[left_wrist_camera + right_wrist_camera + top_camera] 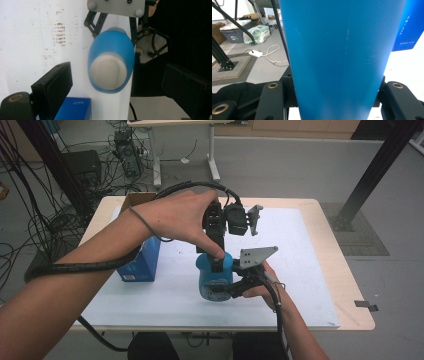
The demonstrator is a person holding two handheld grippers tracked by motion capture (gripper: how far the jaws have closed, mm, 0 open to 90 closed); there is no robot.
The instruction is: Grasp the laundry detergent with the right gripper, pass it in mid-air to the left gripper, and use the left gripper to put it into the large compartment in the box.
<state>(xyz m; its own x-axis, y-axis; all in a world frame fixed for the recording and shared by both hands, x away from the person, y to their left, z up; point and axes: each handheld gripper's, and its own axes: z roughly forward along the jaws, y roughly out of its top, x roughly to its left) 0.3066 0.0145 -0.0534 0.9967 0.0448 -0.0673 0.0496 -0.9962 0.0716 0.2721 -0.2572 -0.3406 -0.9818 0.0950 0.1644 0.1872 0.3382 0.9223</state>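
Observation:
A blue tapered cup (214,279) stands tilted over the white mat, with my right gripper (239,289) shut on its lower side from the right. Seen from the right gripper view, the cup's blue wall (342,55) is clamped in my right gripper (335,96), one black jaw on each side. My left gripper (216,262) comes down from above onto the cup's upper end. The left gripper view looks down on the cup's pale end face (108,71); my left gripper (118,75) is open there, jaws standing wide apart either side, not touching.
A blue carton (142,262) stands left of the cup, seen also as the blue carton (75,108) and blue carton (410,25). Behind it is a cardboard box (137,199). The white mat (300,270) covers the wooden table (345,285). Cables and a table leg crowd the floor behind.

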